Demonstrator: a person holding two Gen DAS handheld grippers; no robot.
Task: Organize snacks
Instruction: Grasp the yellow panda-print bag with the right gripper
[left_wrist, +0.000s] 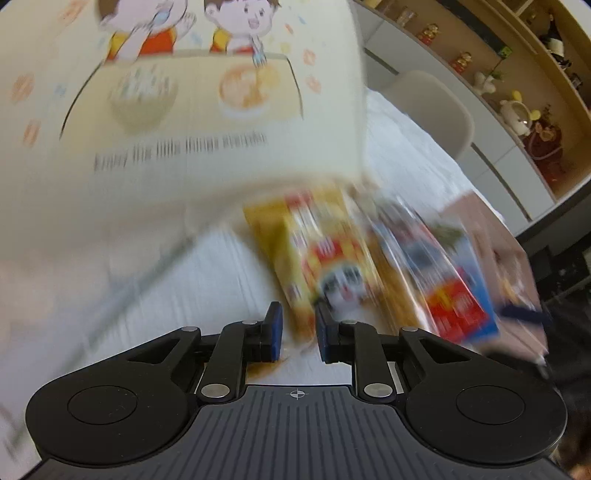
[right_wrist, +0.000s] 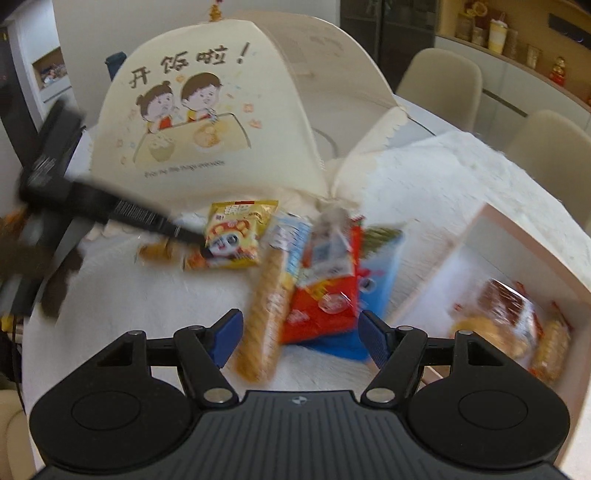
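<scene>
A yellow snack bag with a panda face lies on the white tablecloth. My left gripper has its jaws narrowly apart around the bag's near edge; in the right wrist view the left gripper reaches in at the bag. To its right lie a long biscuit pack, a red snack bag and a blue pack. My right gripper is open and empty, just in front of these packs. A pink-rimmed box at the right holds several snacks.
A cream folding food cover with a cartoon of two children stands behind the snacks. Beige chairs stand beyond the table. Shelves with ornaments line the far wall. The box also shows in the left wrist view.
</scene>
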